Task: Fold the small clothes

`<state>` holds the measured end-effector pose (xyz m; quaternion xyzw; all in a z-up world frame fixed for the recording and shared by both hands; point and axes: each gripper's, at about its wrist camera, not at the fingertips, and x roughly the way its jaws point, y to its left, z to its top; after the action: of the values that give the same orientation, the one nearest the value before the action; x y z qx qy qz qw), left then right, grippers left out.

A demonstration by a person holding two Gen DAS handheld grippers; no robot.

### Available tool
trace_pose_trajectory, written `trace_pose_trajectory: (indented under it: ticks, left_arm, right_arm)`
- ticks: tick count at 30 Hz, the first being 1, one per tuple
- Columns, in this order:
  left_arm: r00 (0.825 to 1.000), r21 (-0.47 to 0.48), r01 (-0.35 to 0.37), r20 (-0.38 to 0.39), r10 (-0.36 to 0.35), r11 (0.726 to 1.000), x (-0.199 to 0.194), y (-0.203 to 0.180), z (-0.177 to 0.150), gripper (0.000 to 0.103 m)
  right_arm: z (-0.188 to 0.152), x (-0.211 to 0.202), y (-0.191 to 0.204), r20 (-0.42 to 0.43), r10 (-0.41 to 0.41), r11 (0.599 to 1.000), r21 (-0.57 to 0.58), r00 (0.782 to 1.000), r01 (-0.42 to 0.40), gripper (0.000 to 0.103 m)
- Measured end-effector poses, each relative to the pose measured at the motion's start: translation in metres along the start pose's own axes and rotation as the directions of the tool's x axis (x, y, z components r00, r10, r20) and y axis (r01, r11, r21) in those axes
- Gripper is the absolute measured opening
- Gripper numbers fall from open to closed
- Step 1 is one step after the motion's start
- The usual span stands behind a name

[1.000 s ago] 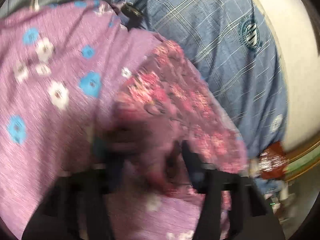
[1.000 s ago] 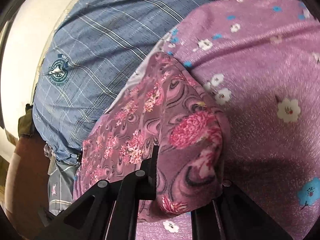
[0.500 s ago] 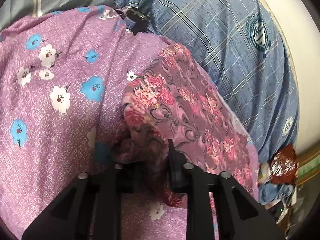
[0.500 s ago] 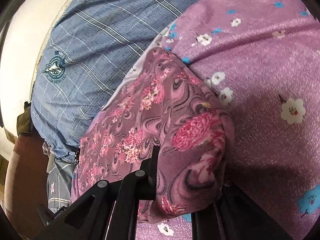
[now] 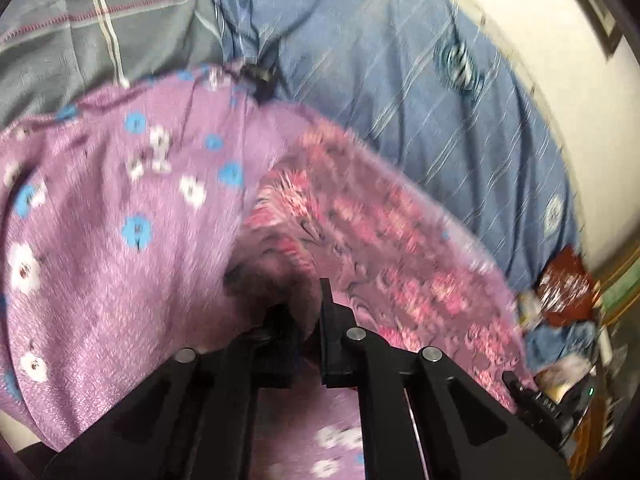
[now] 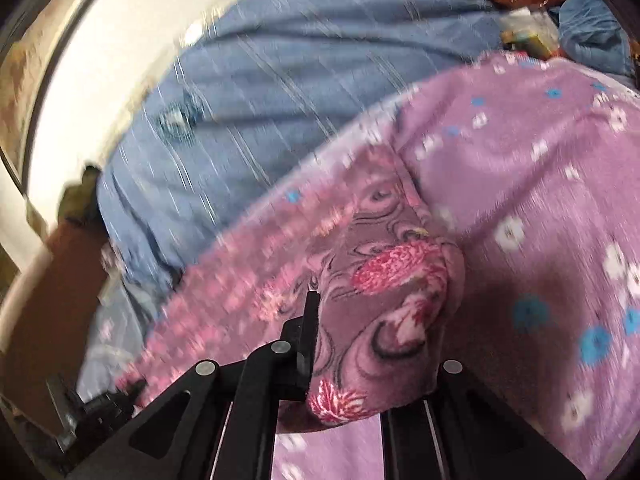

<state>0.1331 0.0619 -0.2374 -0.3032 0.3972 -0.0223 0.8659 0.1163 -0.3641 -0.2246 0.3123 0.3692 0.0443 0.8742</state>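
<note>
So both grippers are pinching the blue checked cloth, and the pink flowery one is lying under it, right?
Not quite. Both the left gripper and the right gripper are pinching the dark pink rose-print cloth, not the blue checked cloth. Both wrist views show it. The rose-print cloth lies over a lilac flowery cloth.

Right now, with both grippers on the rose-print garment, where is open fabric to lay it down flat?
Freest: the purple flowered cloth left of the rose-print garment, out toward the grey blanket. The blue plaid sheet between garment and white wall is also bare. Crowded: the far corner, with a red-brown wrapper and clutter.
</note>
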Motion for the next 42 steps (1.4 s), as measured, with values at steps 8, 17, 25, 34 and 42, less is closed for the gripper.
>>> trace_pose_trajectory:
  ticks: [8, 17, 25, 34, 42]
  left_arm:
    - [0.997, -0.014, 0.063, -0.046, -0.063, 0.998, 0.023, -0.008, 0.002, 0.06]
    - [0.996, -0.002, 0.081, 0.028, -0.081, 0.997, 0.023, -0.015, 0.011, 0.012]
    - [0.978, 0.14, 0.161, 0.108, -0.177, 0.977, -0.018, -0.042, 0.008, 0.009]
    - [0.982, 0.162, 0.133, 0.113, -0.152, 0.978, -0.044, -0.026, -0.011, 0.009]
    - [0.995, 0.016, 0.082, -0.05, -0.081, 0.997, 0.011, 0.0, -0.009, 0.036]
  right_arm:
    - [-0.002, 0.0, -0.032, -0.119, -0.087, 0.985, 0.142, 0.989, 0.103, 0.038]
    - [0.007, -0.038, -0.044, 0.007, -0.188, 0.974, 0.131, 0.982, 0.186, 0.04]
    - [0.008, -0.028, -0.048, 0.069, -0.146, 0.984, 0.117, 0.987, 0.137, 0.04]
    - [0.088, 0.031, -0.054, -0.006, -0.011, 0.99, 0.139, 1.0, 0.012, 0.066]
    - [0.109, 0.133, -0.053, -0.173, 0.044, 0.989, 0.144, 0.984, -0.019, 0.054]
